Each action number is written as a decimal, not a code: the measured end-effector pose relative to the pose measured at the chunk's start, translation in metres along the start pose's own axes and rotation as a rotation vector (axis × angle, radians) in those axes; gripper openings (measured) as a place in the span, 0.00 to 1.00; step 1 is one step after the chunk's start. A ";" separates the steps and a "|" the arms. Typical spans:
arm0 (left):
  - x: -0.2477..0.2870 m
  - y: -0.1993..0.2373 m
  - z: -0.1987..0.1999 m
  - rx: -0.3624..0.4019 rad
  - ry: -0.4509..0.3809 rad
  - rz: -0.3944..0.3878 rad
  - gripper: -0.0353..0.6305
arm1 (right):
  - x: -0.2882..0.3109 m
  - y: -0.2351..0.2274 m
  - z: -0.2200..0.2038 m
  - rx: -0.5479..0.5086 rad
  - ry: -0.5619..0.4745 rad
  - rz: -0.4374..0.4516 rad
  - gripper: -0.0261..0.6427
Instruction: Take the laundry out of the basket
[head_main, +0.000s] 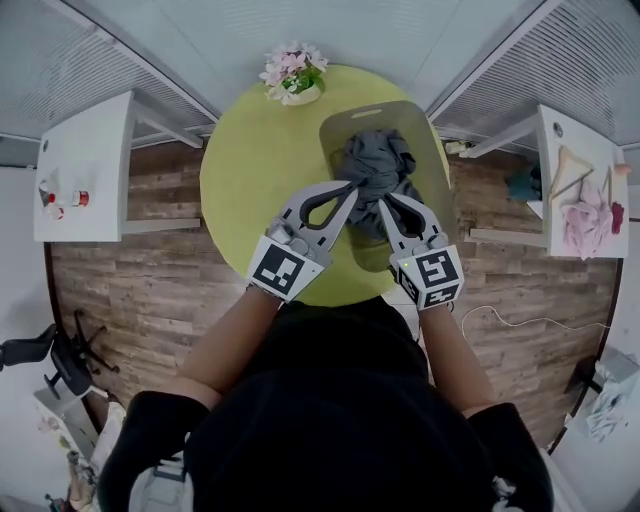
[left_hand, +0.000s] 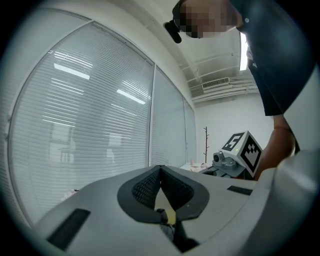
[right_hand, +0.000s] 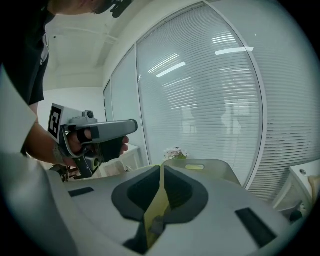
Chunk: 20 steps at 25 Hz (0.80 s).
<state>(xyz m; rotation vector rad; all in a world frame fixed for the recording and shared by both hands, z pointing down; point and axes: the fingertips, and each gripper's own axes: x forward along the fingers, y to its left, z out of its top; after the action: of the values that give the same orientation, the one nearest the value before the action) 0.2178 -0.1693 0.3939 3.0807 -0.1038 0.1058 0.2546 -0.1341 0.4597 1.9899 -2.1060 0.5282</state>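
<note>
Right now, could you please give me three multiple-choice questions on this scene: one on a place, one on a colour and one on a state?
1. Where does the flower pot stand?
A. at the far edge of the round table
B. on the floor
C. on a white side table

2. What colour is the laundry in the basket?
A. red
B. grey
C. white

3. How are the tongs of the right gripper?
A. wide apart
B. shut together
C. clamped on the flower pot

Answers: 1 A, the head view shows it at the table's far rim; 2 B, the bundle is dark grey; 3 B, the right gripper view shows the tongs meeting at their tips.
</note>
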 end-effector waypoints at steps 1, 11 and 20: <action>0.006 0.002 -0.001 0.005 -0.002 0.002 0.06 | 0.003 -0.007 -0.003 0.001 0.008 -0.008 0.08; 0.049 0.017 -0.028 0.030 -0.011 0.011 0.06 | 0.046 -0.059 -0.066 0.108 0.179 -0.065 0.20; 0.073 0.029 -0.049 0.023 0.008 0.025 0.06 | 0.085 -0.088 -0.133 0.230 0.386 -0.095 0.39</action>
<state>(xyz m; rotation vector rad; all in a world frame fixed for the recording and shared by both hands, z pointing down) 0.2855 -0.1997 0.4491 3.1023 -0.1415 0.1218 0.3216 -0.1645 0.6245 1.8966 -1.7744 1.0812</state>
